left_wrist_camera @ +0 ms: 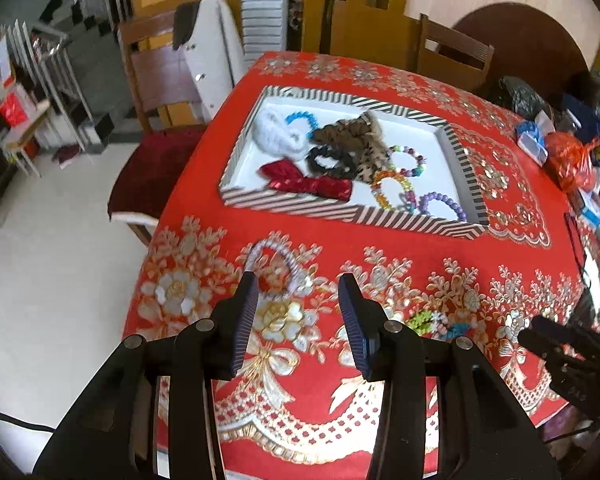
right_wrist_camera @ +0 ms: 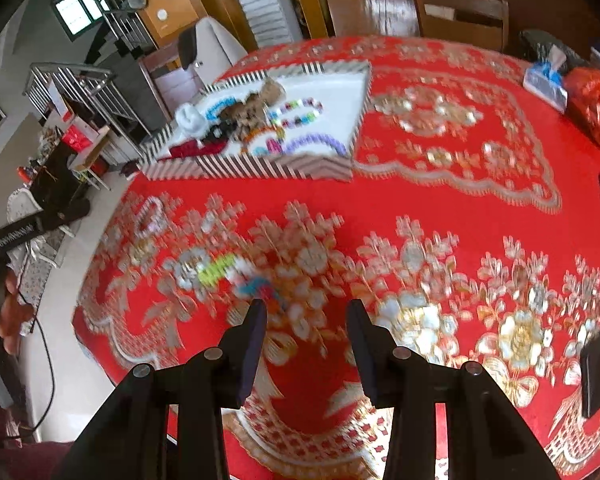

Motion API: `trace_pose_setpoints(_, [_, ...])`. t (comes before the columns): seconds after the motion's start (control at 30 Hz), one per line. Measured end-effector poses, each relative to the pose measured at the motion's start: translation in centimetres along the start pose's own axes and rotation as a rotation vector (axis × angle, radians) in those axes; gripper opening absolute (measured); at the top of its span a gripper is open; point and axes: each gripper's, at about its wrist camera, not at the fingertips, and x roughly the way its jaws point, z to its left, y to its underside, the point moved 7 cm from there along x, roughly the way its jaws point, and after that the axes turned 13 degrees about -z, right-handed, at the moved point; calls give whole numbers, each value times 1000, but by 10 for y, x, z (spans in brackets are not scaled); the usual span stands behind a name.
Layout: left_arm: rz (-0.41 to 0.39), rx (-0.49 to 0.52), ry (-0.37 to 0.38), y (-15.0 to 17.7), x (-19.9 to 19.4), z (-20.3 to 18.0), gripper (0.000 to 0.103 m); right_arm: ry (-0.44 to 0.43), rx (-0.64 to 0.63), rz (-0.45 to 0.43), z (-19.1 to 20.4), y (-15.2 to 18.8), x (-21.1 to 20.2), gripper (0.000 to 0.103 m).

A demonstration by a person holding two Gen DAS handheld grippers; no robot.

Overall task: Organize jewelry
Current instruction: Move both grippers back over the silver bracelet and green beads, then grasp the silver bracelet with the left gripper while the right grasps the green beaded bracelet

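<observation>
Both our grippers, left gripper (left_wrist_camera: pixel 298 292) and right gripper (right_wrist_camera: pixel 306 316), have fingers apart, nothing in them. Pale bead bracelet (left_wrist_camera: pixel 274 266) and colourful bracelet (right_wrist_camera: pixel 240 274) lie loose on the bench; they blend into the cloth's pattern, so we might pinch cloth. Striped tray (left_wrist_camera: pixel 352 214) sits beyond.

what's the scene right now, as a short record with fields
surface: table with red floral cloth
tray: striped tray, far half of table, holds bracelets, scrunchies and a red bow
loose items: white bead bracelet and multicolour bracelet, both on the cloth outside the tray
left hand-held gripper: open, empty, just short of the white bracelet
right hand-held gripper: open, empty, beside the multicolour bracelet
left to do: both loose bracelets not yet in tray
</observation>
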Motion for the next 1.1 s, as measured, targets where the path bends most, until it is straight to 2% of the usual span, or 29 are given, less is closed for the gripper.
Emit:
trace_pose_setpoints(0.17, [58, -66, -30, 21, 7, 32, 43, -18, -15, 30, 2, 12, 12, 40])
trace_pose_setpoints(0.37, [137, -169, -35, 45, 20, 65, 49, -52, -97, 53, 23, 10, 34, 40])
trace_pose_setpoints(0.6, [185, -218, -16, 57, 30, 77, 53, -64, -128, 77, 36, 7, 57, 40])
trace_pose_setpoints(0.77, [202, -233, 4, 51, 46, 69, 54, -54, -132, 92, 34, 8, 67, 40])
trace_pose_setpoints(0.97, [200, -218, -49, 28, 79, 63, 54, -40, -168, 75, 37, 5, 70, 40])
trace_pose_setpoints(1.0, [200, -203, -60, 26, 83, 62, 54, -34, -182, 71, 38, 5, 71, 38])
trace_pose_setpoints(1.03, [205, -175, -80, 24, 91, 60, 54, -23, -200, 68, 38, 5, 71, 28])
trace_pose_setpoints(1.1, [216, -154, -92, 24, 101, 58, 54, 4, -230, 65, 38, 5, 71, 18])
